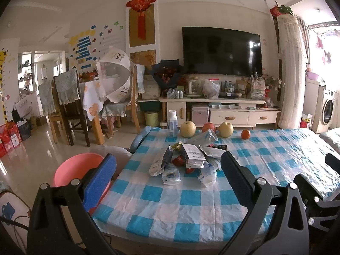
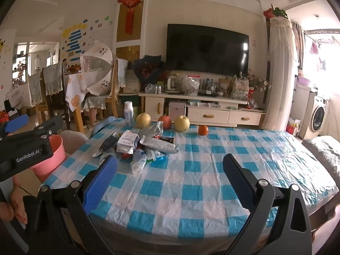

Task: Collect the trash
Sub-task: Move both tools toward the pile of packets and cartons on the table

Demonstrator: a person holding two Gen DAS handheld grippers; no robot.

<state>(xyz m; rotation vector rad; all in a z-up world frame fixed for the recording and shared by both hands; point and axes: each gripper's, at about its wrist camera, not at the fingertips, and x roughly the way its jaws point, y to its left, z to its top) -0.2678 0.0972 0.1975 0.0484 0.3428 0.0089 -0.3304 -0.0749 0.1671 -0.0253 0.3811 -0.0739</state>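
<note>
Nearest the cameras, the left gripper hangs over the near edge of the table, its two blue-padded fingers spread wide with nothing between them. The right gripper is held the same way a little further right along that edge, jaws wide apart and empty, above bare checked tablecloth. In the right wrist view the left gripper's body shows at the left edge, with part of a hand below it.

Beyond the left gripper's fingertips, clear of them and roughly in line with the gap between them, lies the pile of trash: crumpled white and silver wrappers, torn packets and bits of plastic heaped together on the cloth. From the right gripper the same pile sits ahead and off to the left, just past its left finger, not touching it.

To the left of the table, on the floor beside its corner, stands a pink bucket.

Further back along the far edge stand a white bottle, two yellow pears, a red apple and a small orange.
</note>
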